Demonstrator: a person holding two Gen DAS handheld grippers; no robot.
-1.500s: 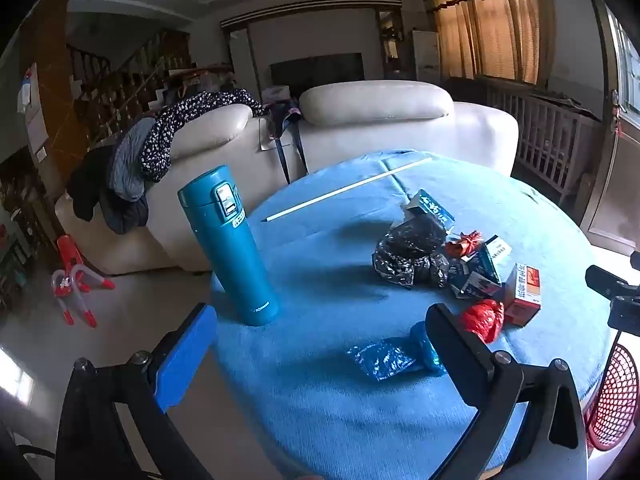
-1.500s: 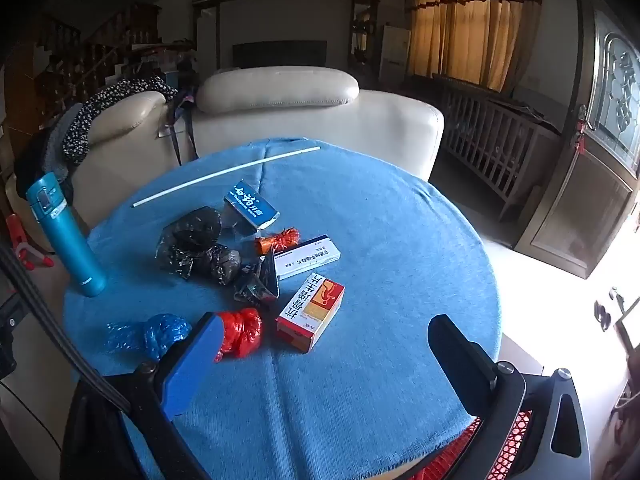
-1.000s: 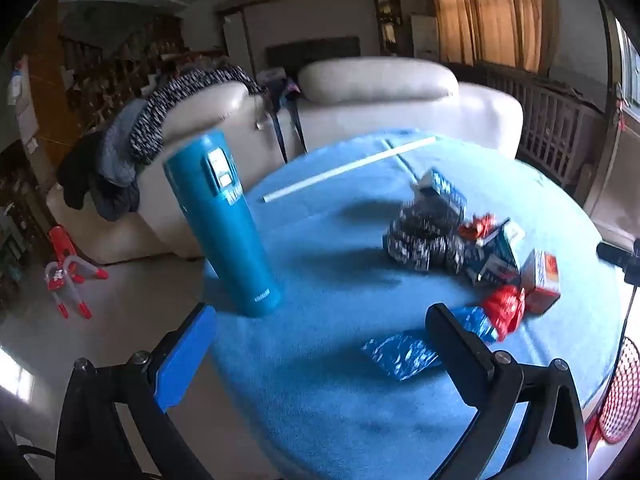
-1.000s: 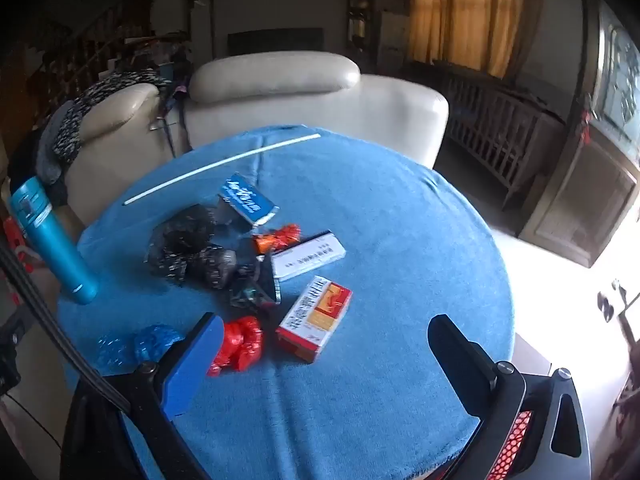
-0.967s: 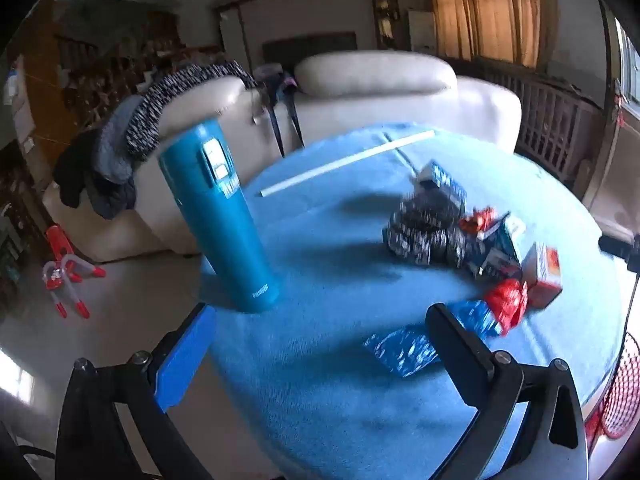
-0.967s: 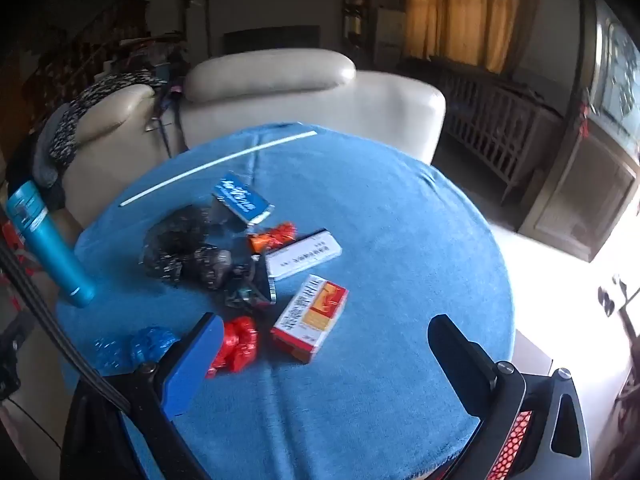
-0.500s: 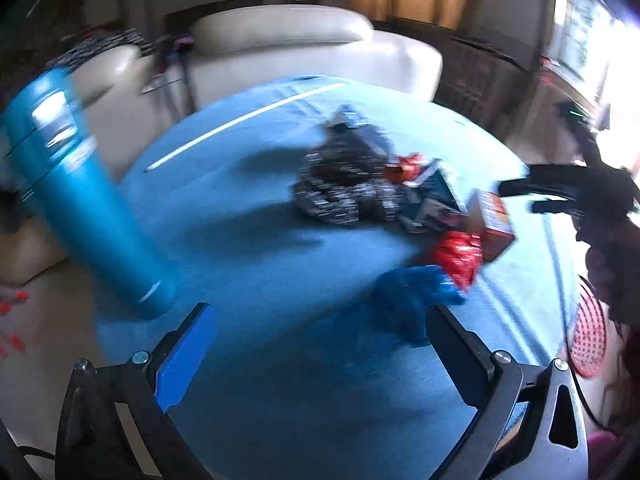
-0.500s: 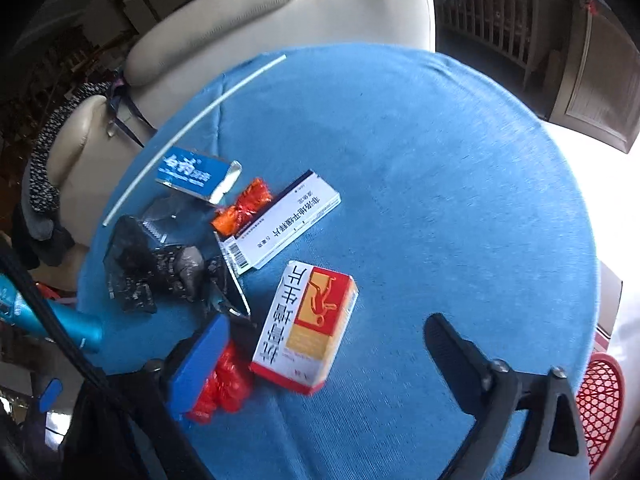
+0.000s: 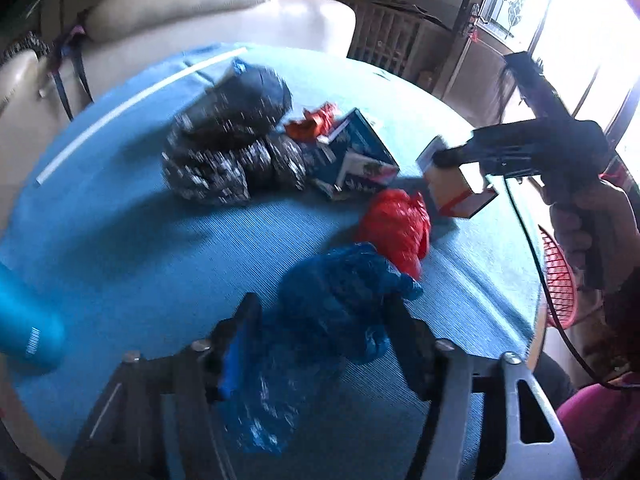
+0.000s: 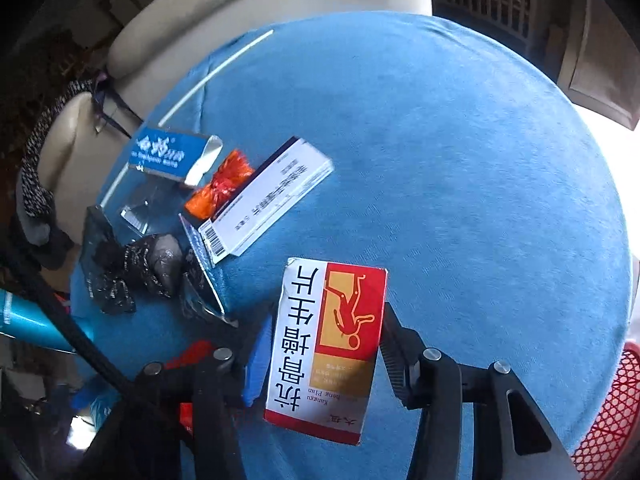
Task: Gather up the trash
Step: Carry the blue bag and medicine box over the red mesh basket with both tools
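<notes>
We've got the left gripper closing round the crumpled blue plastic bag near the table edge: soft, light, slippery, so pinch mid-bulk. Right gripper closing on the red-and-white cardboard box: stiff, light, held by its long sides.

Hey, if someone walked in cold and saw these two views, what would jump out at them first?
Probably the red and white box filling the right wrist view, clamped between the right gripper fingers just above the blue tablecloth. Next, the crumpled blue bag between the closing left gripper fingers, with a red bag right behind it.
</notes>
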